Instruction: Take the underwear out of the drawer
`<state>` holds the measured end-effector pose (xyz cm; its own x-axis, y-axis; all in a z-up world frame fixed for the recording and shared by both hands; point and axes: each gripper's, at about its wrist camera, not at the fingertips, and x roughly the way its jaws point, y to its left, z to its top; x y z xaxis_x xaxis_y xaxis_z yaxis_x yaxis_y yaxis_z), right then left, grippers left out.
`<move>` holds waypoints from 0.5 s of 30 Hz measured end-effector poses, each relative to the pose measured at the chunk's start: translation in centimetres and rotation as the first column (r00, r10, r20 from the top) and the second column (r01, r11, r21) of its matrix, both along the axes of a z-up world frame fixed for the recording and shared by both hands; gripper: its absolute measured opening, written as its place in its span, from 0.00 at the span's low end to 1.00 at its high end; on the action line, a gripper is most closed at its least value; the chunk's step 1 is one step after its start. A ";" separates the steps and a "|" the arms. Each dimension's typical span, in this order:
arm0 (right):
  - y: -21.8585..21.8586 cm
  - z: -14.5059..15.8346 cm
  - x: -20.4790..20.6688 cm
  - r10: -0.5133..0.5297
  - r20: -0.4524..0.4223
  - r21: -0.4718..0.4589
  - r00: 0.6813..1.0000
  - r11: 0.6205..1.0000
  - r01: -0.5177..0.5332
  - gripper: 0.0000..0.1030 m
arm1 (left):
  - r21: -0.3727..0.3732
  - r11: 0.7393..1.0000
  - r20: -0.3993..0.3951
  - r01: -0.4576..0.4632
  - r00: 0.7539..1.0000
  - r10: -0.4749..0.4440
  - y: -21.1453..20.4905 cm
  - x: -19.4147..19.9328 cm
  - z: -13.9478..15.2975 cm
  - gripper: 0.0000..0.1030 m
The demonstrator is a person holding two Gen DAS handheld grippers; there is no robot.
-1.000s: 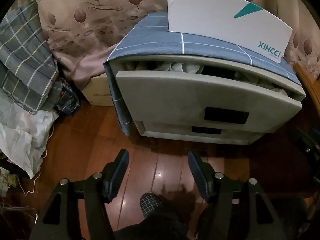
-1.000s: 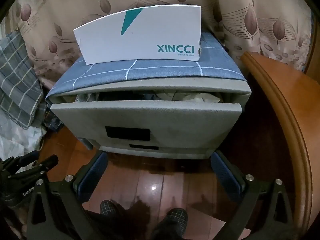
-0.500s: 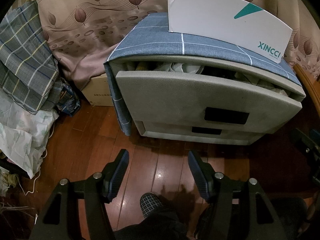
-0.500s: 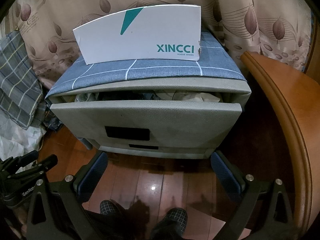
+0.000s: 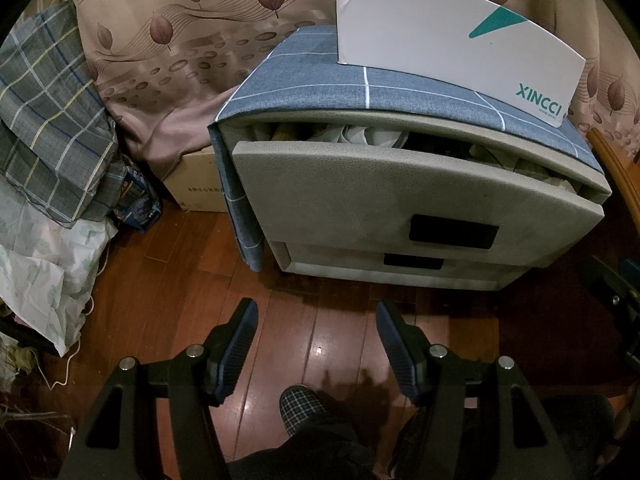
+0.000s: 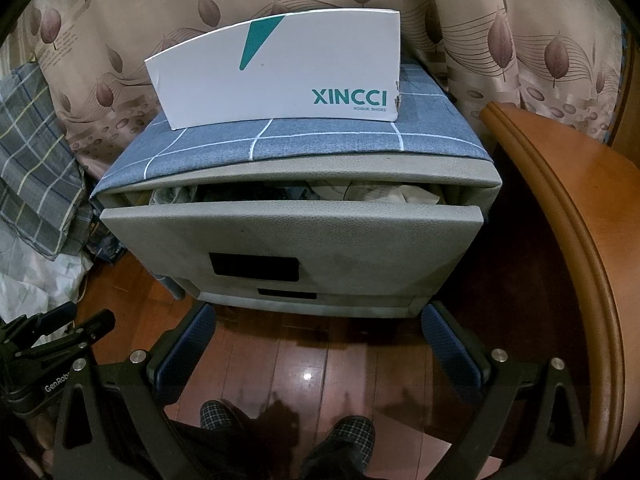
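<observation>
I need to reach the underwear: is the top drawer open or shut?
Partly open: the top drawer front stands forward of the cabinet, and crumpled clothes show through the gap above it.

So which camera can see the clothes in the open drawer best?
The right wrist view: it faces the top drawer straight on, showing the clothes across the gap. The left wrist view sees them at an angle.

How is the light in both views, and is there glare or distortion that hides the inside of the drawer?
Left wrist view: dim, glare spots on the wooden floor, the white box bowed by the fisheye. Right wrist view: likewise dim with floor glare, the top drawer sharp, its contents shadowed and hard to tell apart.
</observation>
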<state>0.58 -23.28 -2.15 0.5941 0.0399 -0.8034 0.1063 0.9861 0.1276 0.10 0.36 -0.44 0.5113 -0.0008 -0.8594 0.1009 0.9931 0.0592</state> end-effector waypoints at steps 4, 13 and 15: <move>0.0 0.0 0.0 0.001 -0.001 0.000 1.000 1.000 -0.001 0.99 | 0.000 1.000 0.001 0.000 1.000 0.000 0.0 0.0 0.0 0.61; 0.0 0.0 -0.1 -0.001 0.000 0.000 1.000 1.000 0.001 0.99 | 0.000 1.000 0.000 0.000 1.000 0.000 0.0 0.0 0.0 0.61; 0.0 0.0 -0.1 -0.001 -0.002 -0.001 1.000 1.000 0.001 0.99 | -0.001 1.000 0.000 0.000 1.000 0.000 0.0 0.0 0.0 0.61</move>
